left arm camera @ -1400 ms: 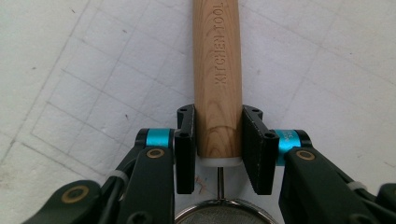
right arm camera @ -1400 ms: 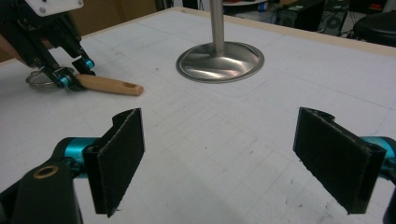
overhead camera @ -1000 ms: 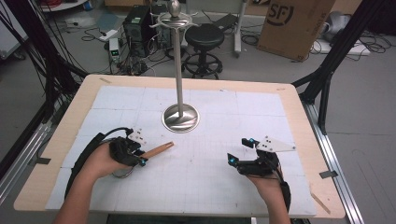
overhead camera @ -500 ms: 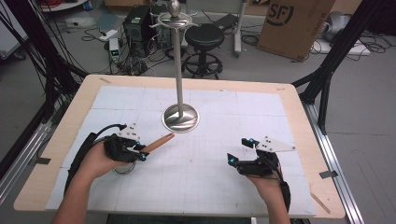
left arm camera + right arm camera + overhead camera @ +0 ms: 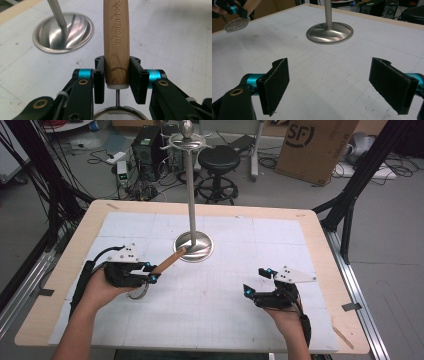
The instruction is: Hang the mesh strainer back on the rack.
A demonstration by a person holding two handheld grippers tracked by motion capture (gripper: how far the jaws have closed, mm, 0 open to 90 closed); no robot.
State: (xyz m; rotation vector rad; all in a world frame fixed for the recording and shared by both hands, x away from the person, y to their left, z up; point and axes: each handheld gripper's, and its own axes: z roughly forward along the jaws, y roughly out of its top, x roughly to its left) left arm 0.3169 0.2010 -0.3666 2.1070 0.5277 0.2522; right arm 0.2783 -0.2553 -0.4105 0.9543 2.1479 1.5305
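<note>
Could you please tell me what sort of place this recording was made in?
Most likely a lab or workshop: a black computer tower with loose cables on the grey floor, a brown cardboard shipping box, a black round stool, and a wooden worktable framed by aluminium rails.

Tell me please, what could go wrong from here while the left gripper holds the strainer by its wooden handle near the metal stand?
1. The left gripper clamps the wooden handle only at its very end, beside the mesh, so the strainer might pivot or slip.
2. The handle's free end lies close to the stand's base and pole; a careless lift could knock the stand.
3. The right gripper is open and apart, so it probably cannot steady anything quickly.
</note>
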